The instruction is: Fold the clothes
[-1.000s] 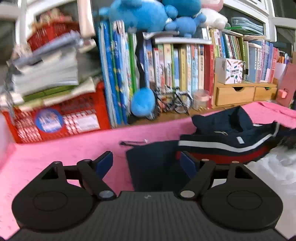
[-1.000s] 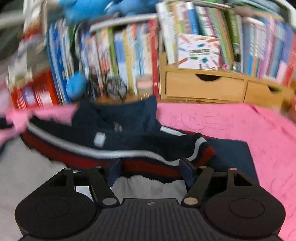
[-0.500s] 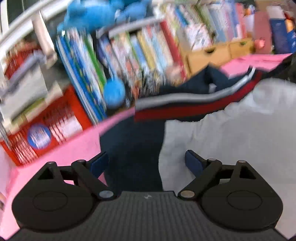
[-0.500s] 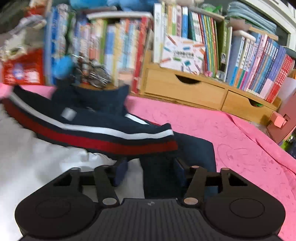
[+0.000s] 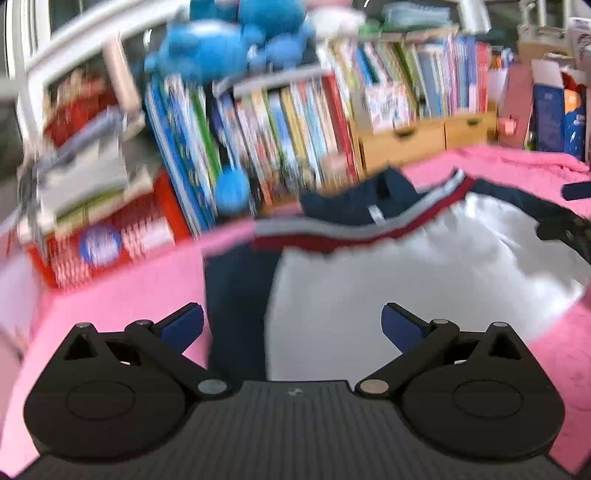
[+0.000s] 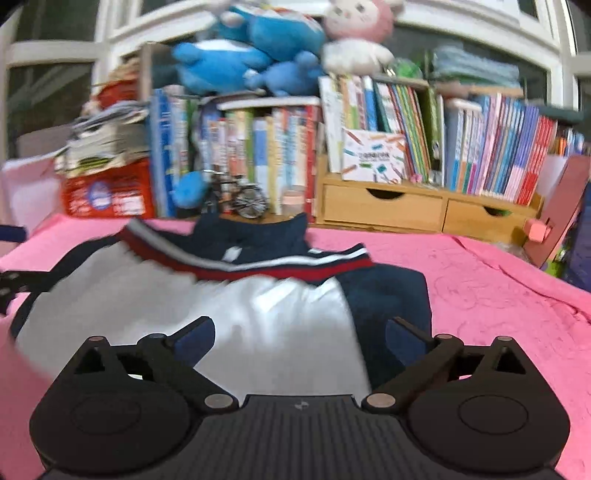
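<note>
While motion blur smears most of the left wrist view, I can read no brand or lettering anywhere; the red box [image 6: 107, 192] at far left carries a round blue label and white print that I cannot make out, and the white box with coloured pencil marks [image 6: 373, 155] on the wooden organiser [image 6: 424, 210] is equally illegible.

Count, left to right in the right wrist view: one red box, one small model bicycle [image 6: 240, 197], one garment, two drawers in the organiser. On top of the books [image 6: 266, 147] sit blue plush toys [image 6: 251, 48] and one pink-and-white plush [image 6: 356, 33]; the number of blue ones I cannot tell.

The jacket [image 6: 258, 314] lies flat on the pink-covered bench [image 6: 498, 295], white body toward me, navy collar and one red-white-navy chest band at the far end, a navy sleeve along each side.

My left gripper [image 5: 291, 325] has its jaws spread wide, just been opening, nothing clamped; the left sleeve edge and white panel lie below the gap. My right gripper [image 6: 301, 338] likewise stands wide apart, its jaws just been opening, gripping nothing, with the white panel and right navy sleeve beneath.

Against the frame a second ago, the jacket's white body now lies spread in full view of both cameras, where mostly the navy upper part showed.
</note>
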Demonstrator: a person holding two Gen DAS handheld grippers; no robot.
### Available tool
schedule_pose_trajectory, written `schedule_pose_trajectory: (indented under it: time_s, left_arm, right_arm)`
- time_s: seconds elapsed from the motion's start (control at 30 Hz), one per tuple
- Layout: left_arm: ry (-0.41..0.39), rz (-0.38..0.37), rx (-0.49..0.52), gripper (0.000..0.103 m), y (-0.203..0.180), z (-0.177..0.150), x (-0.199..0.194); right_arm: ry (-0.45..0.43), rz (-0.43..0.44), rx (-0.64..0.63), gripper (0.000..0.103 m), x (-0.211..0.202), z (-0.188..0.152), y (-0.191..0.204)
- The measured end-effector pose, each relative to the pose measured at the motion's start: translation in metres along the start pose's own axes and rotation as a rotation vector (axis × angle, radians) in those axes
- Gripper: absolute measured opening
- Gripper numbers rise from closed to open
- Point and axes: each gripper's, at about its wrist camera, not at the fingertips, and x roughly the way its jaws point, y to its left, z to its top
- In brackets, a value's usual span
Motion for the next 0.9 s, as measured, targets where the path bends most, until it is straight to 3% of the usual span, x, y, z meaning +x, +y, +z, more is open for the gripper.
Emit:
schedule_pose_trajectory:
  time_s: [0.07,0.23,0.43,0.6,0.9]
  left_arm:
    - [0.055,-0.001,-0.015,0.103,-0.01,-0.008,-0.005]
    - [0.085,0.025,-0.001,0.103,-0.033,-0.036,-0.038]
    - [0.107,-0.007,-0.016,0.103,-0.047,-0.055,-0.072]
    - [0.089,0.005,-0.003,0.103,-0.051,-0.056,-0.087]
    - [0.079,0.005,-0.006,0.103,-0.058,-0.05,-0.078]
  right_arm:
    - [-0.008,-0.004,-0.052,0.103,-0.021,-0.015,0.017]
    - [-0.004,-0.023,-0.201,0.103,-0.067,-0.049,0.059]
    - [-0.041,0.06,-0.262,0.103,-0.112,-0.073,0.081]
    - [-0.054,0.036,-0.219,0.103,-0.126,-0.07,0.075]
    - [-0.048,0.037,0.006,0.103,-0.116,-0.072,0.03]
